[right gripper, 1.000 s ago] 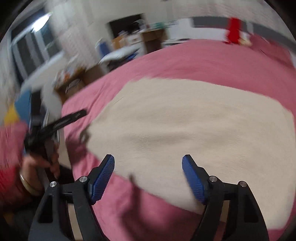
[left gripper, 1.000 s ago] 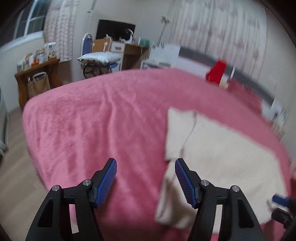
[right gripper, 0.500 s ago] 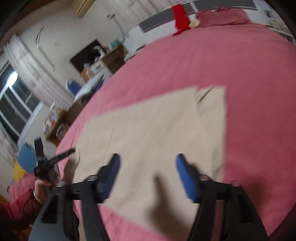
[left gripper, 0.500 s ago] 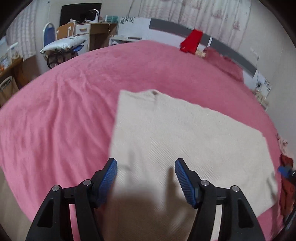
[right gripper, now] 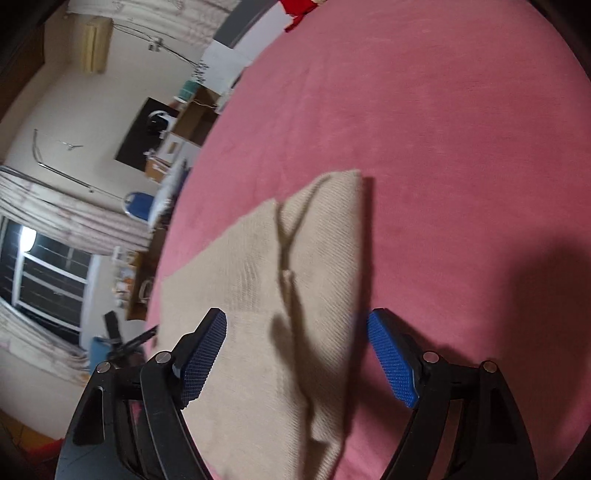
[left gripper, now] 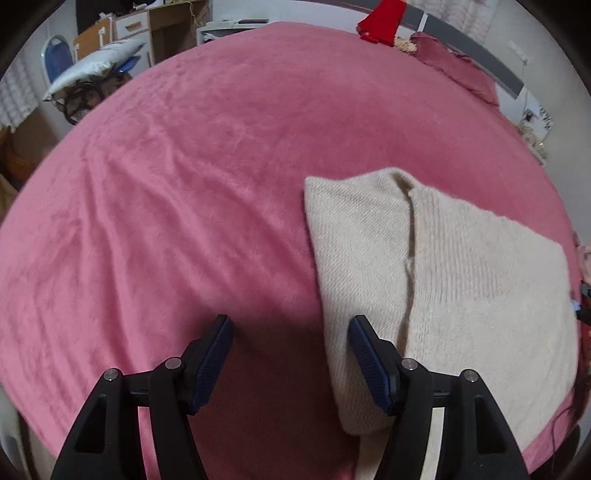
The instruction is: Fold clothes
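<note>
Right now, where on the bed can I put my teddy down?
The pink blanket is bare to the left of the cream garment and beyond it, up to the red cloth at the headboard. The near right corner is crowded: the garment fills it.

The sweater (left gripper: pixel 461 280) runs out under the left tongs (left gripper: pixel 291 363) and past the bottom edge, so its near hem is hidden. In the right view its left part (right gripper: pixel 229 280) is smeared by blur, and the right tongs (right gripper: pixel 297 356) cover its near end. The red cloth (left gripper: pixel 380 18) is cut by the top edge. The clutter on the desk (right gripper: pixel 192 118) is too small to tell.
</note>
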Available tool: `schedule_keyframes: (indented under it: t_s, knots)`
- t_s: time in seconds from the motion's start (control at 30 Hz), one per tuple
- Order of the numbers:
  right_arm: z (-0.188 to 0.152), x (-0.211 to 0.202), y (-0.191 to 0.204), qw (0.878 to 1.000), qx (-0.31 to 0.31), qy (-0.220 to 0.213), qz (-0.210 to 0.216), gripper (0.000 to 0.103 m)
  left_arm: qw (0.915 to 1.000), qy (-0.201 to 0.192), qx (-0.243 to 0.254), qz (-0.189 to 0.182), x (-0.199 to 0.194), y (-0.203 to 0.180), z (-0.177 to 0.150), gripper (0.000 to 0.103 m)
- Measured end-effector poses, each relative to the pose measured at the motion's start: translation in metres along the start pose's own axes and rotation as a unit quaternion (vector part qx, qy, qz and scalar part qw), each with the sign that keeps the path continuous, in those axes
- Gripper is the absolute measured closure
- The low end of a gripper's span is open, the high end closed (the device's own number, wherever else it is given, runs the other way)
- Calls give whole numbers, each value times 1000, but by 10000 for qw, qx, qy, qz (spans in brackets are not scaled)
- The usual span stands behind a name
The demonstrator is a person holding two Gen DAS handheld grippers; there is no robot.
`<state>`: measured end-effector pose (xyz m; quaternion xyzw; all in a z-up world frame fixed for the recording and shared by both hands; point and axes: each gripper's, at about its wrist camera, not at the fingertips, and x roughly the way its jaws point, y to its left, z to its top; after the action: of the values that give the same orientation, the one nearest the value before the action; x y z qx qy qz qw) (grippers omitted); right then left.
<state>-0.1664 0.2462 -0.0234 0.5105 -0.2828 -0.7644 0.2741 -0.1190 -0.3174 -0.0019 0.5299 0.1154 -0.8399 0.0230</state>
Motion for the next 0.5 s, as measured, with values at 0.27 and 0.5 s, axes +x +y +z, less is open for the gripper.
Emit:
schedule_keyframes:
  t_s: [0.27,0.5]
  knots:
    - [1,22,1,9993,-133,210,292,60,9948,60,-405,-931,2,23,2,32]
    - [0,18,-20,9981,274,273,490,63,9721,118,-944,-2145,5,43,-3,27]
